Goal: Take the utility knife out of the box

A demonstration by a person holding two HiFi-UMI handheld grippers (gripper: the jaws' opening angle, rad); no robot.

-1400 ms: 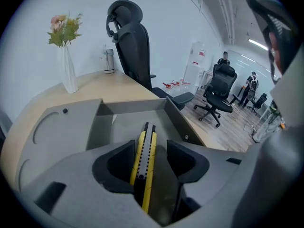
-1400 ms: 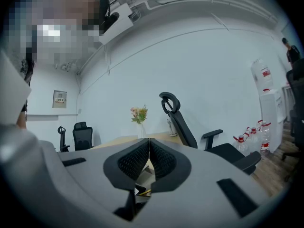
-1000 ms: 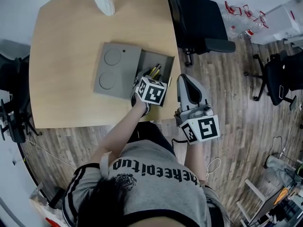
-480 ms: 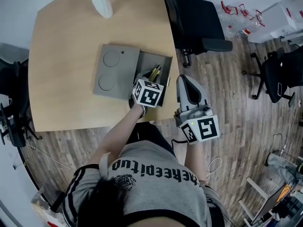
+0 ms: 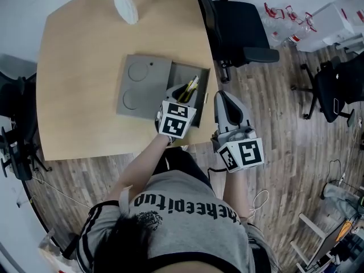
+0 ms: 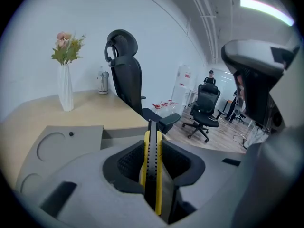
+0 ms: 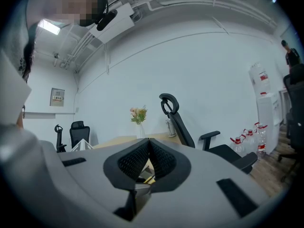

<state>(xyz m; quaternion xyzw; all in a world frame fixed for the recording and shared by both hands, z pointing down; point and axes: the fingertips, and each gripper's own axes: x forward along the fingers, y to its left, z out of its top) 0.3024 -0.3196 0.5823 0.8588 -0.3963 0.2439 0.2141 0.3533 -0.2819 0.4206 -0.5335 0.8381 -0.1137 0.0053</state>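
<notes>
Knife pinched edge-on between left gripper pads, box just below that gripper: best hold the squeeze firm and lift straight up clear of the box wall, right gripper closed on nothing, off to its right.

An office room.
Black swivel chairs stand on a plank floor beside a pale wooden tabletop; a flower vase sits at its far edge, with water bottles beyond.
</notes>
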